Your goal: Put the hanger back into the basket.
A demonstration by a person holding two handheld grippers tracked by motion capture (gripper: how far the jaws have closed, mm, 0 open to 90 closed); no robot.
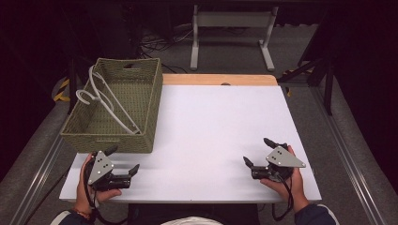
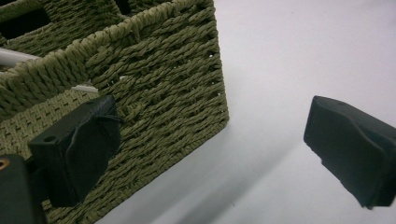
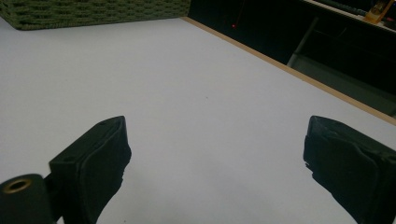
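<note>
The left gripper [image 1: 123, 161] has its jaws spread wide with nothing between them; in the left gripper view its fingers [image 2: 79, 149] stand against the near corner of a woven basket [image 2: 154, 88], close to its wall, though contact cannot be told. The right gripper [image 1: 257, 152] is likewise gaping and holds nothing, its fingers [image 3: 95, 165] hanging over bare white tabletop [image 3: 187, 93].

The left hand [image 1: 89, 185] grips its tool at the near left corner of the table [image 1: 211, 131], just in front of the basket. The right hand [image 1: 286, 176] holds its tool near the front right edge, well apart from the basket.

The basket [image 1: 141, 101] is olive-green, rectangular, with a slot handle cut into its far wall, and sits on the table's left side, its left part overhanging the white surface. Inside it lie white hangers [image 1: 105, 101], their hooks toward the left rim and their arms slanting down toward the near right corner; how many there are cannot be told. In the left gripper view, bits of a white hanger [image 2: 18, 57] show over the rim.

Beyond the white surface runs a wooden strip [image 1: 218, 79] along the far edge.
</note>
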